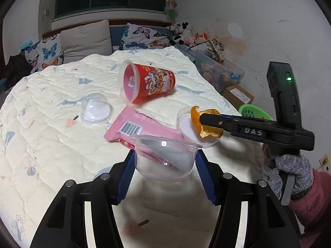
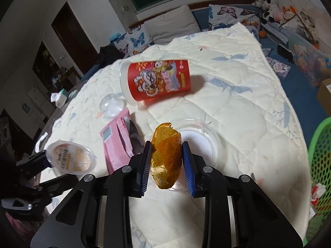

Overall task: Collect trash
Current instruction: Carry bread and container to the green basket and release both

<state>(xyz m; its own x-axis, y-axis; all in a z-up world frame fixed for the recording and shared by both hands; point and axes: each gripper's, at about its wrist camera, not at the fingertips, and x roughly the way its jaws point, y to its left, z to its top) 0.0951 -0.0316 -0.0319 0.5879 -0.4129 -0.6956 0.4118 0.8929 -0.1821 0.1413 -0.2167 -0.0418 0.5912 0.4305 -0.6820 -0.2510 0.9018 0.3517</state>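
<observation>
My left gripper (image 1: 165, 155) is shut on a clear plastic cup (image 1: 165, 159), its blue pads pressing both sides of it. That cup shows its printed lid (image 2: 70, 157) in the right wrist view. My right gripper (image 2: 166, 144) is shut on a piece of orange peel (image 2: 166, 157), held just above a round clear container (image 2: 204, 138). On the quilt lie a red printed cup (image 1: 149, 82) on its side, a clear dome lid (image 1: 95, 111) and a pink wrapper (image 1: 142, 127).
A green mesh basket (image 2: 320, 155) with some trash in it stands off the quilt's right edge. A gloved hand (image 1: 289, 169) holds the right gripper. Pillows (image 1: 86, 39), soft toys and boxes line the far side.
</observation>
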